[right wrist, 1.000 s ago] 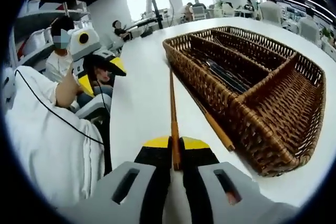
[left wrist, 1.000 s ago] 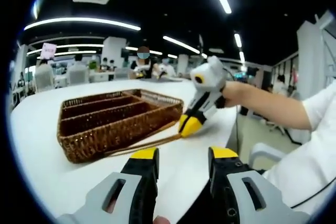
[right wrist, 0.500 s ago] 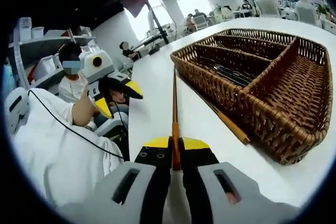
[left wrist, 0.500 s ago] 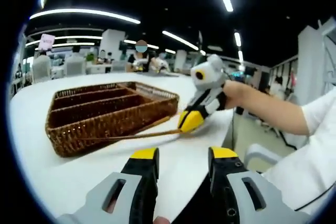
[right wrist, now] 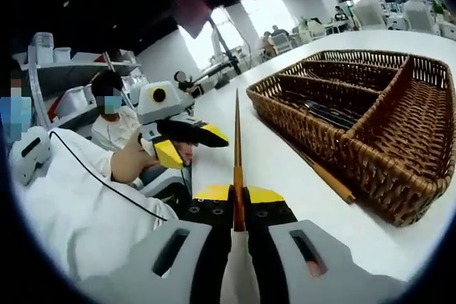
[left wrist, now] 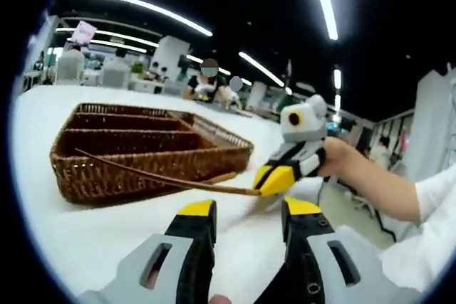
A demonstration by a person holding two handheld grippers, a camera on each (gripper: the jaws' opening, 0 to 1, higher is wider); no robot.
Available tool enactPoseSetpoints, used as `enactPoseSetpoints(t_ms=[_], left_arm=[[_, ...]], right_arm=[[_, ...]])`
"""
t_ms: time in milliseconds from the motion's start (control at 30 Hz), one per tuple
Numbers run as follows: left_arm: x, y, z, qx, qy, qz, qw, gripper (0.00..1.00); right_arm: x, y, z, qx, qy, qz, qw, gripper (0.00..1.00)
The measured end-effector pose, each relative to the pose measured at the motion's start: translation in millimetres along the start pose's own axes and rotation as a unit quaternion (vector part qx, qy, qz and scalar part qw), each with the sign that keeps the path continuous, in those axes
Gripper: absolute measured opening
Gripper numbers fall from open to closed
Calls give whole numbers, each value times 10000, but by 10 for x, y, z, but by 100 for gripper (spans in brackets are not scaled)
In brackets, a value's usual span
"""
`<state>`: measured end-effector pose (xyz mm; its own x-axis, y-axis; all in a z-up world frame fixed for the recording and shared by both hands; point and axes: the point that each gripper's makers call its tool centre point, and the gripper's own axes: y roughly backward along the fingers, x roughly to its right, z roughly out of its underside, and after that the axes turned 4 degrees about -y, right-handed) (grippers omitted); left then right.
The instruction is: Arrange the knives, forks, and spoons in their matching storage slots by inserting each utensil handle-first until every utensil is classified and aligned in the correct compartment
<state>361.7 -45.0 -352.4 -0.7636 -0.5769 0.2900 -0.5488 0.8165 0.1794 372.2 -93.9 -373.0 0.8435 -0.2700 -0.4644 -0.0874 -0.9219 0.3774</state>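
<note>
Between your right gripper's pinched jaws, a chopstick points to 12 o'clock, above the table; the wicker basket lies at 2 o'clock. Your left gripper hangs spread, holding nothing.

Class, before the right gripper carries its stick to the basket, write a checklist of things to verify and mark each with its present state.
1. Right gripper shut on the wooden stick: ok.
2. Stick lifted off the white table: ok in the left gripper view.
3. Left gripper open and holding nothing: ok.
4. Wicker basket flat on the table: ok.
5. Second stick beside the basket wall, not yet stored: not ok.
6. Which compartment suits the stick: cannot tell.
</note>
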Motion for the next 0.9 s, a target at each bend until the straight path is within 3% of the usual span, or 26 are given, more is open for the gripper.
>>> enactPoseSetpoints(t_ms=[333,667,900], left_arm=[[-60,-48,-56,408,871,75,9953,30],[-110,-73,-99,656,1482,235,9865,20],[-65,-97,-129,785,1649,327,9826,10]], right_arm=[[-108,-32,-57,224,-31,-251,9994,4],[-211,-62,-89,419,-116,-514,9977,5],[-256,-81,-117,535,-148,-654,9963,5]])
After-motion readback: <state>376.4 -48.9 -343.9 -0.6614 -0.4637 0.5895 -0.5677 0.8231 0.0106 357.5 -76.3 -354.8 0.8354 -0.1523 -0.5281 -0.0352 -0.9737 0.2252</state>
